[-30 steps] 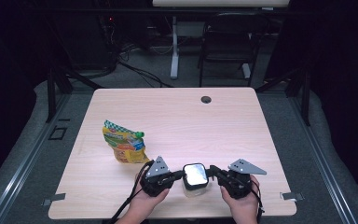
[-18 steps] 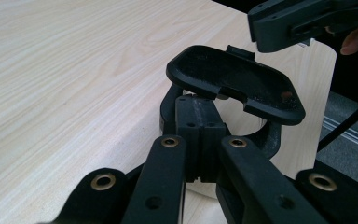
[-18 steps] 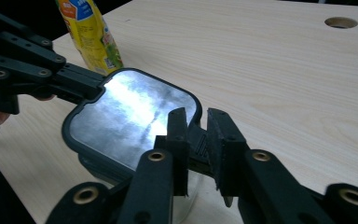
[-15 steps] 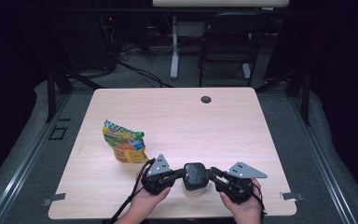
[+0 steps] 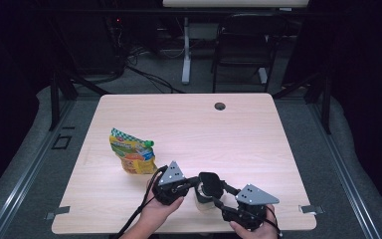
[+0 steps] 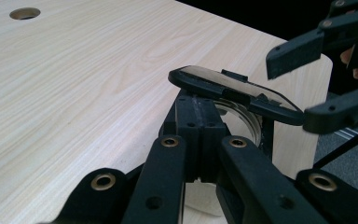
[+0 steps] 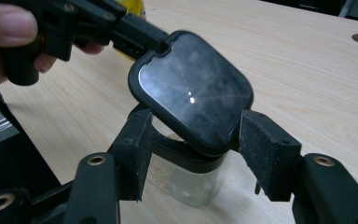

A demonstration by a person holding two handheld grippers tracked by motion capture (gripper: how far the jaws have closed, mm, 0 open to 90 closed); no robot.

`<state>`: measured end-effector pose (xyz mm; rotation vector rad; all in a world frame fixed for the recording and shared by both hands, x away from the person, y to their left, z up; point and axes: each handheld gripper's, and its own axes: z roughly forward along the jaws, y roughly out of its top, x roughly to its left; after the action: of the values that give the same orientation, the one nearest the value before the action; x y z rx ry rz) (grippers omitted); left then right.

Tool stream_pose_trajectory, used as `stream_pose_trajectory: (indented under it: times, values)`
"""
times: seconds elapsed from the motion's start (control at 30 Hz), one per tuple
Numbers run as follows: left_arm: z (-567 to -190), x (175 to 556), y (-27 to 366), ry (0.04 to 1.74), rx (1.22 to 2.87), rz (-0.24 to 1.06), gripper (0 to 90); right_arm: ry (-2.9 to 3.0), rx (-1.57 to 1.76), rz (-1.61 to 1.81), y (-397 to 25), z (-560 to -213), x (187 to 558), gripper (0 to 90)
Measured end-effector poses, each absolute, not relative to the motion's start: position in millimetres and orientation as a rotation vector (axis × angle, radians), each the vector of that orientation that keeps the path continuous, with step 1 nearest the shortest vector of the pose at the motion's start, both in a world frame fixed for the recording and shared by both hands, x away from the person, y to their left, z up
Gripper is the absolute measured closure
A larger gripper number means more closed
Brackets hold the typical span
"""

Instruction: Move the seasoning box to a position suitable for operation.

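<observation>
A snack pouch point(image 5: 132, 154) with a green cap is lying on the wooden table point(image 5: 238, 129), just beyond and to the left of the left gripper point(image 5: 193, 184). That gripper is reaching rightward, and its jaws are pinching the edge of a black-rimmed lid point(image 7: 193, 91) with a clear window, holding it tilted. Under the tilted lid, a clear jar point(image 7: 186, 175) with a black collar is standing on the table between the two tools. The right gripper point(image 7: 193, 149) is coming in from the near right, and its jaws are spreading on either side of the jar's collar, their pads point(image 7: 265, 151) sitting just beside it; whether they are touching it cannot be told.
</observation>
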<state>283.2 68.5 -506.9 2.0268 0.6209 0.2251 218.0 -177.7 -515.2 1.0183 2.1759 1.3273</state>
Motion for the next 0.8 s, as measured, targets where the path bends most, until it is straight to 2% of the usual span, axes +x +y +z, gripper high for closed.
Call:
stream_pose_trajectory:
  times: [0.43,0.8]
  values:
    - [-506.0,283.9,67.4,0.615,2.027,0.233,90.0,2.123,0.952,1.220,-163.1,-525.4,221.1,44.0]
    - [-519.5,284.8,65.8,0.629,2.054,0.228,90.0,2.112,0.946,1.216,-163.7,-526.5,221.3,46.0]
